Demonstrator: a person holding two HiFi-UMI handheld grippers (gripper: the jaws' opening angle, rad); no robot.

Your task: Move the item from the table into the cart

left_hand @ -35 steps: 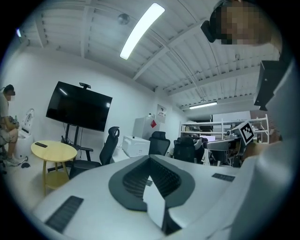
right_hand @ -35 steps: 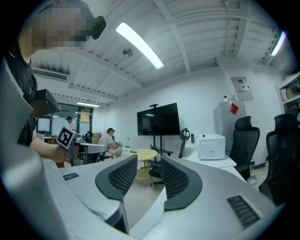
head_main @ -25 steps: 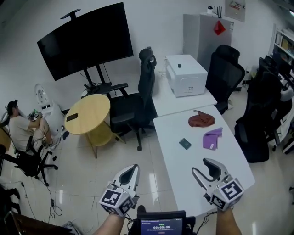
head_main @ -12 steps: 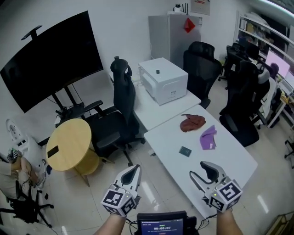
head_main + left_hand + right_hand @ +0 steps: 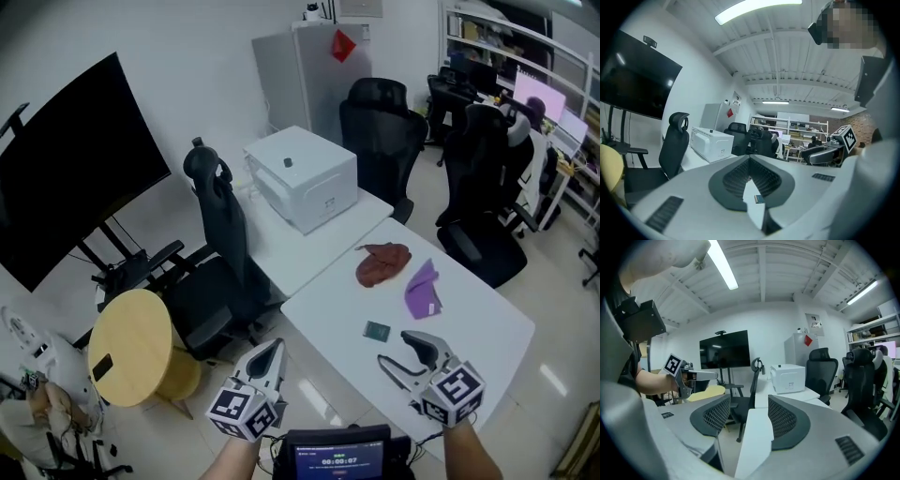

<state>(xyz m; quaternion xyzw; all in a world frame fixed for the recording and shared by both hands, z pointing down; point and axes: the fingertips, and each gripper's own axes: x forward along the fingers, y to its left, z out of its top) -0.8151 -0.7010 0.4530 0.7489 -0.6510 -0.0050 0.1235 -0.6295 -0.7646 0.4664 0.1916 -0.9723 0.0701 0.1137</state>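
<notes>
**Transfer not begun: every item on the tabletop, both hand-held grippers empty**

Head view. Three loose things lie on the white tabletop (image 5: 473,328). They are a reddish-brown cloth (image 5: 382,263), a purple cloth (image 5: 424,290) just beside it, and a small dark square item (image 5: 377,330) nearest the person. Which of them the task means cannot be told, and no cart is in view. Judgement: nothing is lifted, so approach, pick-up, carry and deposit all remain. The left hand-held gripper (image 5: 273,346) is held over the floor, off the tabletop's near-left edge, its jaws pressed together. The right hand-held gripper (image 5: 395,349) is over the tabletop's near edge, near the dark square item but apart from it, its jaws spread. Both point forward, roughly level.

Left gripper view. The pads (image 5: 736,178) meet at their tips and pinch nothing. The dark square item shows beyond them on the tabletop.

Right gripper view. The jaws have just been opening. Only bare tabletop shows between them, and nothing is held. A white box (image 5: 789,378) stands on the adjoining table beyond.
</notes>
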